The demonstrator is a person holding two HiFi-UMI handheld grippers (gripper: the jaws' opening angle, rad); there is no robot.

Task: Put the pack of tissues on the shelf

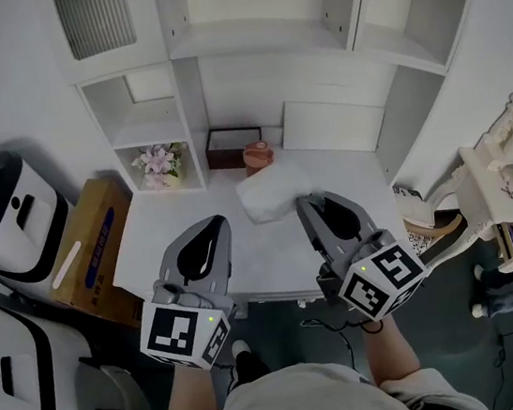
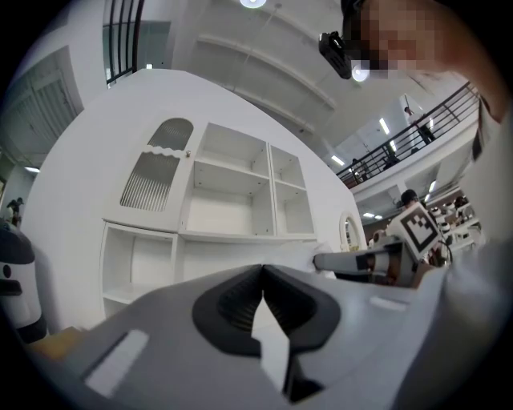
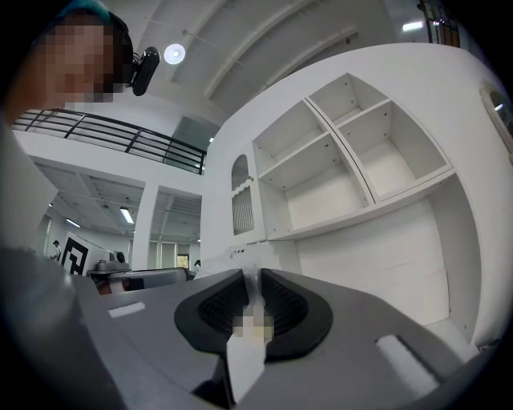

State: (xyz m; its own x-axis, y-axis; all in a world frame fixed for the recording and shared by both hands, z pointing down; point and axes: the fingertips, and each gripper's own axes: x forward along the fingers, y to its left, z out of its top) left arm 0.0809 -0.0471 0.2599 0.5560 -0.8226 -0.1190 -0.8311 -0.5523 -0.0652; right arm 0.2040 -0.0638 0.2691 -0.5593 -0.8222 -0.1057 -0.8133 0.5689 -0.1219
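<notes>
The right gripper [image 1: 307,203], at the lower centre-right of the head view, has its jaws drawn in on a thin fold of crinkled white wrapper. In the right gripper view that fold runs up between the ribbed pads, so the gripper has hold of the pack of tissues [image 1: 272,194] by its near edge. The pack sits just above the jaw tips in the head view, near the centre of the frame and over the white desk top [image 1: 161,236]; whether it rests on that surface or hangs clear of it cannot be told. The left gripper [image 1: 214,222], at the lower centre-left, has its jaw tips brought together with nothing between them. It is near the pack's left side but apart from it. Each gripper carries its marker cube toward the bottom of the frame, above the person's forearms. Beyond the pack, toward the upper centre, an orange-brown cup [image 1: 257,156] stands beside a dark box [image 1: 231,146]. To their left a small cubby holds a pot of pale flowers [image 1: 158,161]. The white shelf unit [image 1: 252,41] fills the top of the frame, its compartments bare. A cardboard box [image 1: 91,243] lies at the left, off the desk's edge.
</notes>
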